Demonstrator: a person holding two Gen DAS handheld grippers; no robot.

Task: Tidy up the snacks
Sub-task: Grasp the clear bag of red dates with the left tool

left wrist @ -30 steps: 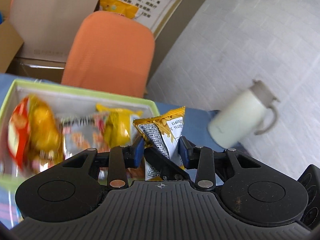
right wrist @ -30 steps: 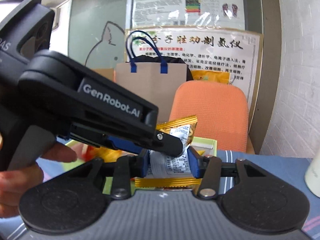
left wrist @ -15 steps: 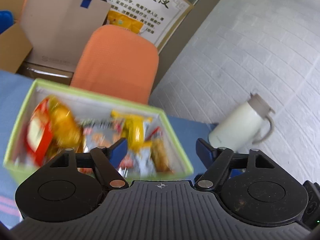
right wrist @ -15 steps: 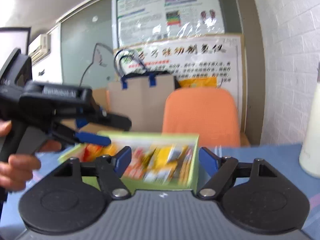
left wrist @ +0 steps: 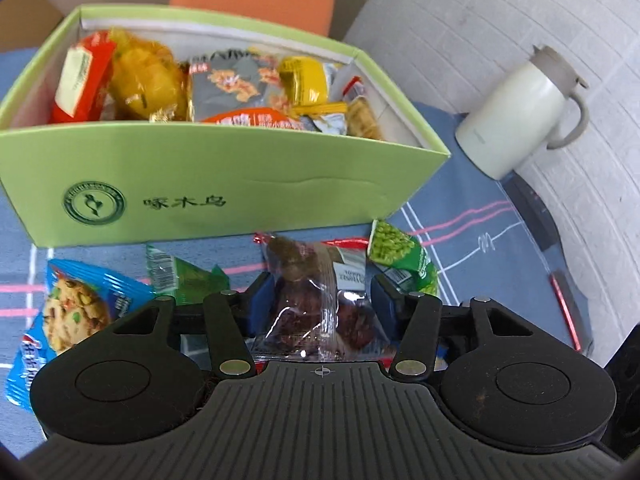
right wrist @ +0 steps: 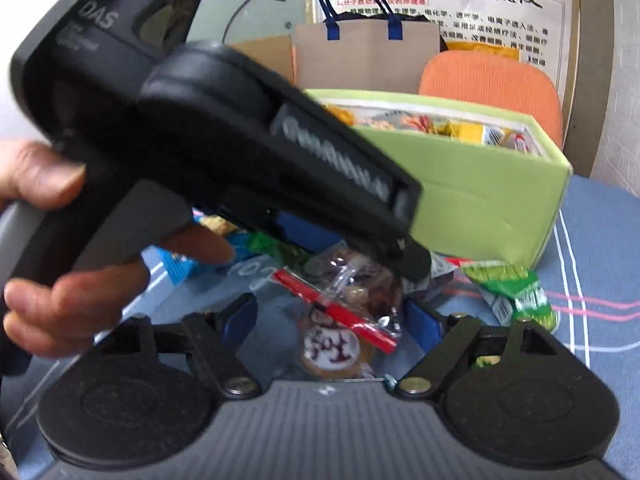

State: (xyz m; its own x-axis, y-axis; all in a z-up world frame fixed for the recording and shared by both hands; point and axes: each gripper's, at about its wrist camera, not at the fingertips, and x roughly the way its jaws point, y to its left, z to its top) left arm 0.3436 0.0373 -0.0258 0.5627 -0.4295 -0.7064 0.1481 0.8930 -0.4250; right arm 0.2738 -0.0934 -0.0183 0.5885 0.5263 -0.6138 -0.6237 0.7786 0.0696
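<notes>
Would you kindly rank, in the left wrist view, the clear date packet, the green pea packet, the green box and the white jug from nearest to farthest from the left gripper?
1. Date packet: between the closing jaws of the left gripper.
2. Pea packet: just right of the right finger.
3. Green box: ahead, past the packets.
4. White jug: far right, by the wall.

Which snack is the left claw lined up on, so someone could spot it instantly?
Find the green box; loose packets lie in front of it. The one between the closing left claw is the clear packet of dark red fruit, unlike the green pea packet and blue cookie packet.
</notes>
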